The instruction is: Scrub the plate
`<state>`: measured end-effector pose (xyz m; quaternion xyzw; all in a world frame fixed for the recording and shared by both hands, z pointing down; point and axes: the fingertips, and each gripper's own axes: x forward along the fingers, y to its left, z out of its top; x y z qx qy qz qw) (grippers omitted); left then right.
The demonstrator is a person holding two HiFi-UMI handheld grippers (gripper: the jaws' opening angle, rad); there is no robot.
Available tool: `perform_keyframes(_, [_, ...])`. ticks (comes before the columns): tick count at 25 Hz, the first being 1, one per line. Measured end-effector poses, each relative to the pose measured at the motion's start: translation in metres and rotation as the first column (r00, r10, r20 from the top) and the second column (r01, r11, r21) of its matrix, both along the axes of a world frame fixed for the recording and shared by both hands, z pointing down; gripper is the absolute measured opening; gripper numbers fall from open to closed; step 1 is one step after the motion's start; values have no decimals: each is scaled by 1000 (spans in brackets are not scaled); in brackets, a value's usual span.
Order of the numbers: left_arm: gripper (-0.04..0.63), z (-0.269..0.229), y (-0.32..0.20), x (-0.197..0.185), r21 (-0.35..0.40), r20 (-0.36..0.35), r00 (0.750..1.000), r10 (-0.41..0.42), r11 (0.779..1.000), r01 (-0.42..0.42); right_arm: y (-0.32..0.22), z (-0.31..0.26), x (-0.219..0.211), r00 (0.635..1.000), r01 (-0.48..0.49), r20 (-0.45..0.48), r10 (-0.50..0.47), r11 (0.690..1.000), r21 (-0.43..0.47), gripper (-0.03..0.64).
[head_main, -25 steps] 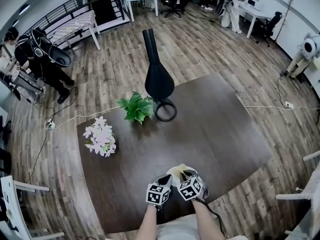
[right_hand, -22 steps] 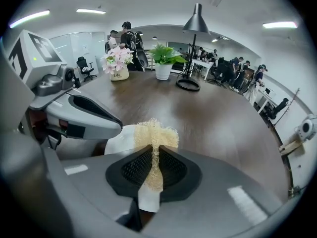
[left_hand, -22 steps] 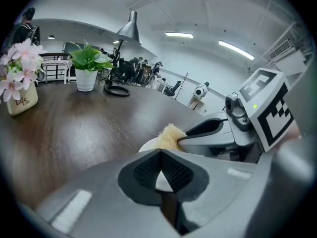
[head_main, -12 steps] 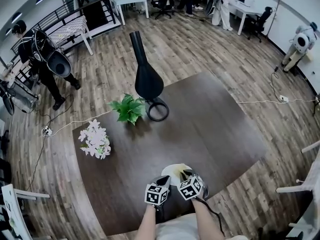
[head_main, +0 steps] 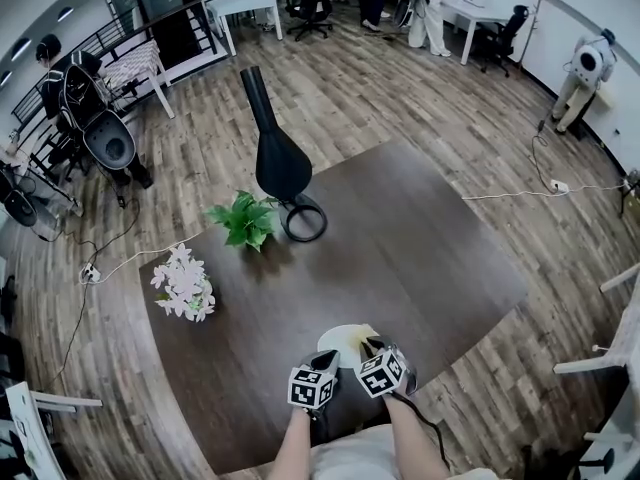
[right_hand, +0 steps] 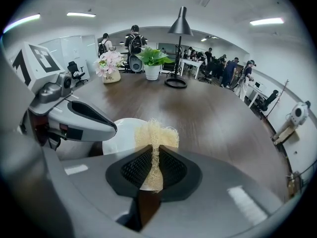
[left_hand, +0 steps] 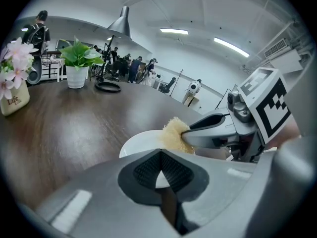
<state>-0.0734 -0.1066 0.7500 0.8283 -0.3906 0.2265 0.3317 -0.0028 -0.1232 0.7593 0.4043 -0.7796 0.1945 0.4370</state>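
Observation:
A white plate (head_main: 340, 344) lies on the dark table near its front edge. My left gripper (left_hand: 159, 155) is shut on the plate's near rim (left_hand: 141, 142); white shows between its pads. My right gripper (right_hand: 154, 150) is shut on a pale yellow fibrous scrubber (right_hand: 156, 135), whose tuft stands out past the jaws over the plate (right_hand: 121, 133). In the left gripper view the scrubber (left_hand: 174, 133) rests on the plate's right side, held by the right gripper (left_hand: 190, 133). In the head view both marker cubes sit side by side, left (head_main: 312, 388) and right (head_main: 380, 373).
On the brown table (head_main: 420, 258) stand a black lamp (head_main: 275, 158) with a ring base (head_main: 303, 218), a green potted plant (head_main: 243, 220) and a pot of pink flowers (head_main: 180, 283), all far from the plate. Several people and desks fill the room beyond.
The head view has shifted, so the table and its objects sit a little further left. Both grippers, the plate and the scrubber keep nearly the same place.

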Motion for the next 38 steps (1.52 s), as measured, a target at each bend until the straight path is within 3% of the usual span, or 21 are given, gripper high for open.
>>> perform_keyframes(24, [0,-4,29,-2,4,-4,999,35,999,-35,26,-9,7,998,-69,4,69,997,27,64])
perform_keyframes(38, [0,-7,33,-24,12,-14,1000,-12,1000,12,32,-7,-12,999,-35,-5,35,999,12,64])
